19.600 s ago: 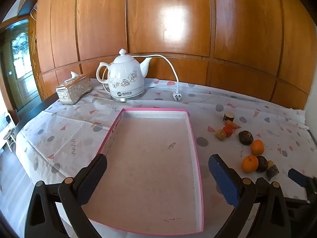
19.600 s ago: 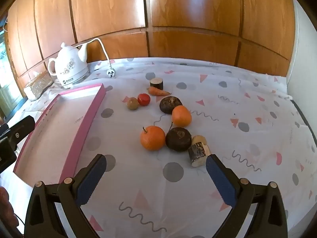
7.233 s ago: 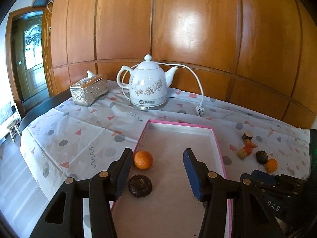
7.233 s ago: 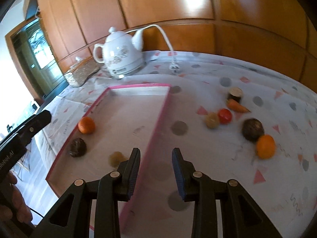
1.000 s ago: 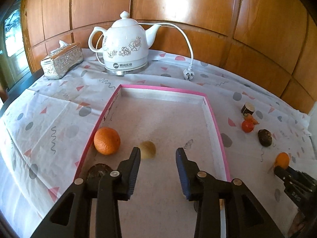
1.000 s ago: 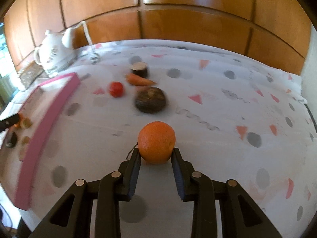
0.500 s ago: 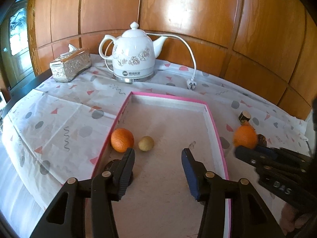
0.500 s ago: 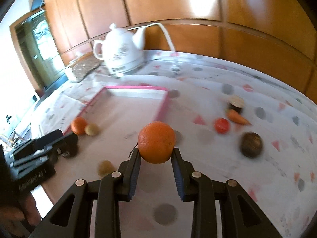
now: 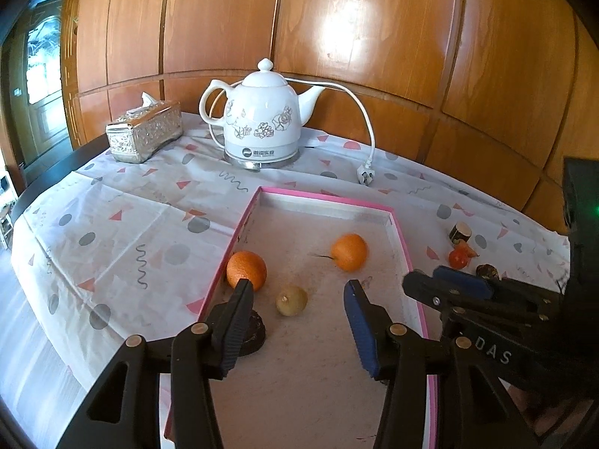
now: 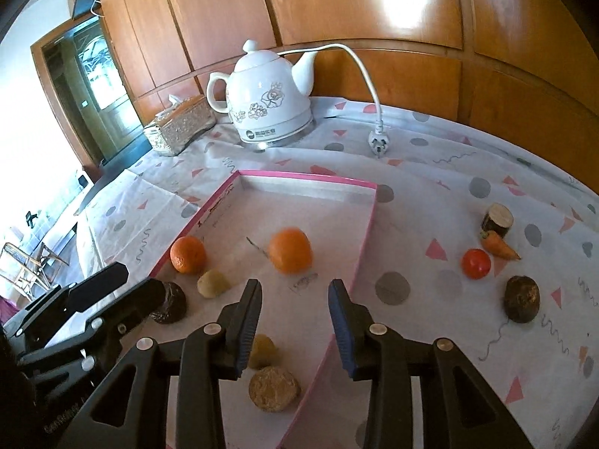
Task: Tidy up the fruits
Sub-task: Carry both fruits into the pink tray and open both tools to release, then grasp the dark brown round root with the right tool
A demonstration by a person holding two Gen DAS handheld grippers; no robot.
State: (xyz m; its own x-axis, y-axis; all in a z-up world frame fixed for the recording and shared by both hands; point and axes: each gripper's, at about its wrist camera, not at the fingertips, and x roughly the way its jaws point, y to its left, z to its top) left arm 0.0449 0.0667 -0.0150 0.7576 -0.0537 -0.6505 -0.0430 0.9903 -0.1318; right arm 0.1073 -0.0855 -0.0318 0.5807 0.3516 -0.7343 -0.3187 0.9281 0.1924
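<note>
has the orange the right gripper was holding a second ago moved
Yes. The orange has gone from the tablecloth right of the pink tray into the tray. The opening right gripper no longer holds it.

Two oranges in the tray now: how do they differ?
The orange with the stem lies out on the tray floor; the other orange sits against the pink left wall. The stemmed one trails a thin stalk; the other shows none. Both are round, orange, similar in size.

Glossy wood panelling [image 9: 374,30], seemingly ceramic kettle [image 9: 262,123]
</note>
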